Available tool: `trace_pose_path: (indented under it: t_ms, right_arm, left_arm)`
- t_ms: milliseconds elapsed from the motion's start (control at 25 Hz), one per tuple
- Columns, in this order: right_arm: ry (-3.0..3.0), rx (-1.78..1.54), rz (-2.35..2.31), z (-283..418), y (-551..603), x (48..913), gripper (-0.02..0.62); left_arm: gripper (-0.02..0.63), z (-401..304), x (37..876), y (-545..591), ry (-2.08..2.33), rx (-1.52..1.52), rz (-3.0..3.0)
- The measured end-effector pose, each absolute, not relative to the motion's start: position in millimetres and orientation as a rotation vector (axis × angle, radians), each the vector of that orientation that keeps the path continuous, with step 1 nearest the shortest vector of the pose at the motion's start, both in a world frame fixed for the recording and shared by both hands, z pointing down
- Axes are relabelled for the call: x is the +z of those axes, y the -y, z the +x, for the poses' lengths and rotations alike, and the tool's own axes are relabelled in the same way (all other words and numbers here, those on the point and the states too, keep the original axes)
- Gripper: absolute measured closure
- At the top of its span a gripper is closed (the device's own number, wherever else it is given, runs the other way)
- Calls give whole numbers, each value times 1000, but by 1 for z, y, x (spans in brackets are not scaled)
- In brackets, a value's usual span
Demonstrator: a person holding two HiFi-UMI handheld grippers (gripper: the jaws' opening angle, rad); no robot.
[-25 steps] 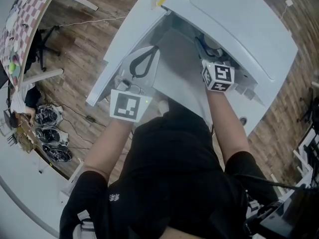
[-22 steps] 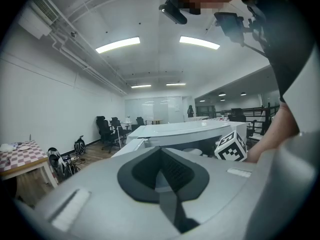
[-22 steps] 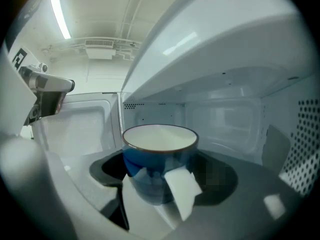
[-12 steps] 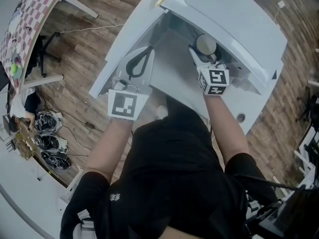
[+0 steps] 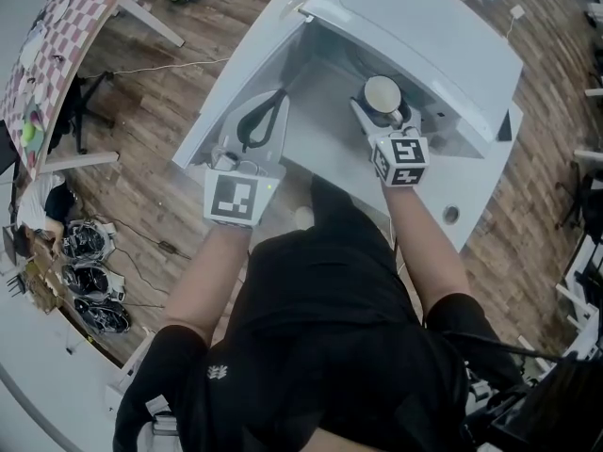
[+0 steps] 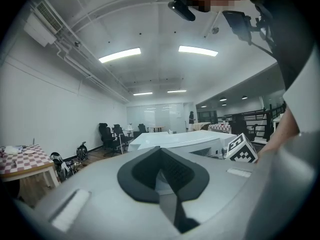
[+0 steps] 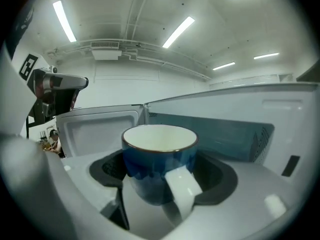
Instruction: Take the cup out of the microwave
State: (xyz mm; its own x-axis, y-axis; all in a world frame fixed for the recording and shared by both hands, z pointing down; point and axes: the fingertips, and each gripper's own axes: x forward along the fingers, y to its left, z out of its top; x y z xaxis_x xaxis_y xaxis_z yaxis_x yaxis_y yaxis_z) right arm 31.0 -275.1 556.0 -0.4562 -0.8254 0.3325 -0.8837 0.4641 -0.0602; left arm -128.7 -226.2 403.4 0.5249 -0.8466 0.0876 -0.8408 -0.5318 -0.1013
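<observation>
The round ceramic cup (image 7: 159, 159) has a glossy deep-blue outside, a cream-white inside, a thin brown rim and a pale loop handle that faces the right gripper's camera. The right tongs (image 7: 160, 171) pinch it from both sides, their dark textured pads spread wide against its wall, and it hangs upright in the air. In the head view the cup (image 5: 382, 93) shows as a pale disc just ahead of the right tongs (image 5: 384, 111), at the mouth of the boxy white microwave (image 5: 424, 36), whose smooth white door (image 5: 231, 83) stands swung open to the left. A second ago the right tongs reached deep into the cavity and the cup was hidden. Half a second ago its rim had come into sight. Now it sits a little further out towards the person, and the marker cube has drawn back with it. The left tongs (image 5: 264, 119) have barely shifted over that time. They lie over the open door, and in the left gripper view the left tongs (image 6: 161, 171) are pressed together at the tips with nothing between them, the ribbed black pads forming a narrow pointed loop. Brown wood-plank floor (image 5: 151, 92) lies around the microwave.
</observation>
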Motion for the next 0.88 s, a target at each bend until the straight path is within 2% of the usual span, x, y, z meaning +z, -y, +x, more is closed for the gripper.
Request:
trace_pose_path:
  t_ms: [880]
  right_arm:
    - [2484,225,1468,56,226,461,202]
  left_arm:
    - [603,-153,320,188,-1541,-140,-2604]
